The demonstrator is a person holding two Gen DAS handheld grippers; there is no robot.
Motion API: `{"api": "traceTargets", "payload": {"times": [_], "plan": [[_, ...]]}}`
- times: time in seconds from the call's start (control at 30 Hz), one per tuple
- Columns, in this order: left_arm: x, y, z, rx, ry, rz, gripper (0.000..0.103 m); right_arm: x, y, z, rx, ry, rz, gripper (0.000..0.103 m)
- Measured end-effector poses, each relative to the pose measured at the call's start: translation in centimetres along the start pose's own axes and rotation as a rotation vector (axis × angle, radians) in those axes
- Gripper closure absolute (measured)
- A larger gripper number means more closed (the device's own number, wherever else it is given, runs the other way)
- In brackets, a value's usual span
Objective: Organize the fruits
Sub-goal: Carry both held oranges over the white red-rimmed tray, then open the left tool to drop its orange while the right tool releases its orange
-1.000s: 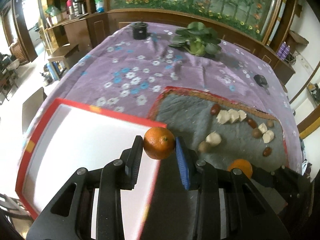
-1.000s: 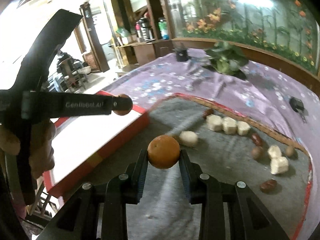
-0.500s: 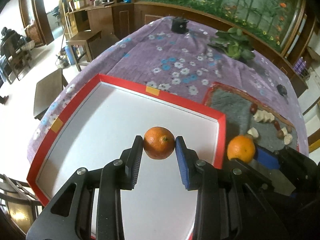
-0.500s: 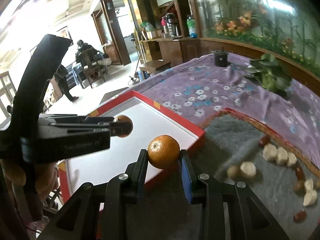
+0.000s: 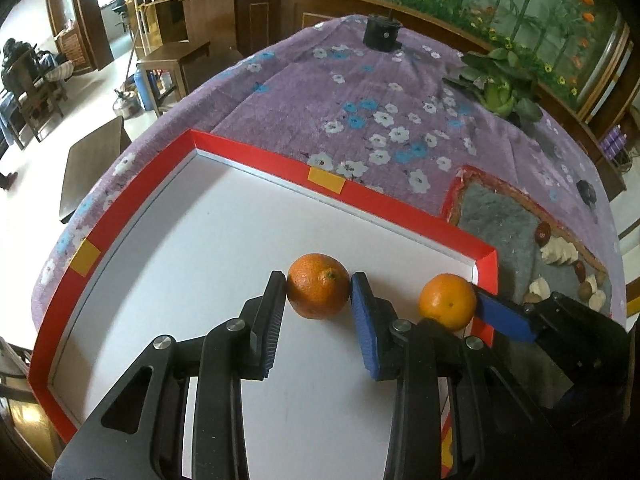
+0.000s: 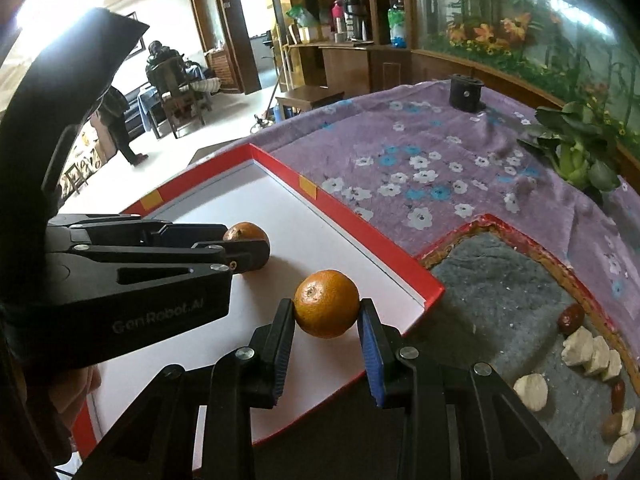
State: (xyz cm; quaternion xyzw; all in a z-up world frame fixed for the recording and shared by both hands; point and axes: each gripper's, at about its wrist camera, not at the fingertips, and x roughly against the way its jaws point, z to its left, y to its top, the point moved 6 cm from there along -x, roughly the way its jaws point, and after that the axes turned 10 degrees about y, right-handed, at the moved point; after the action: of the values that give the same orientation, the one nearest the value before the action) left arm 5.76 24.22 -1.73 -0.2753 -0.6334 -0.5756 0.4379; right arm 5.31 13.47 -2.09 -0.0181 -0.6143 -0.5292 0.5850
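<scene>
Left gripper: fingers closed on a darker orange, low over the white floor of the red-rimmed tray. Right gripper: fingers closed on a brighter orange, just inside the tray's near right corner, beside the first. Beyond, on the desk's purple flowered cloth: grey mat with white chunks and brown dates; farther, a leafy plant and black cup.

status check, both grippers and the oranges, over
Left gripper shut on darker orange, low over red-rimmed tray. Right gripper shut on second orange, above tray's near corner. Nothing lying in the tray.
</scene>
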Motion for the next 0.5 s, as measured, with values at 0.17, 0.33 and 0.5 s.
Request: {"api": "traceTargets", "payload": {"times": [0.17, 0.33, 0.5], "plan": [[0.0, 0.0, 0.2, 0.025, -0.01, 0.018, 0.07, 0.4, -0.1, 0.1, 0.004, 0.013, -0.007, 0.07], [0.5, -0.1, -0.3, 0.016, -0.006, 0.009, 0.07, 2.7, -0.5, 0.2, -0.019, 0.022, -0.071, 0.054], [2.0, -0.1, -1.1, 0.013, 0.0, -0.025, 0.07, 5.1, -1.4, -0.7, -0.085, 0.024, -0.114, 0.054]]}}
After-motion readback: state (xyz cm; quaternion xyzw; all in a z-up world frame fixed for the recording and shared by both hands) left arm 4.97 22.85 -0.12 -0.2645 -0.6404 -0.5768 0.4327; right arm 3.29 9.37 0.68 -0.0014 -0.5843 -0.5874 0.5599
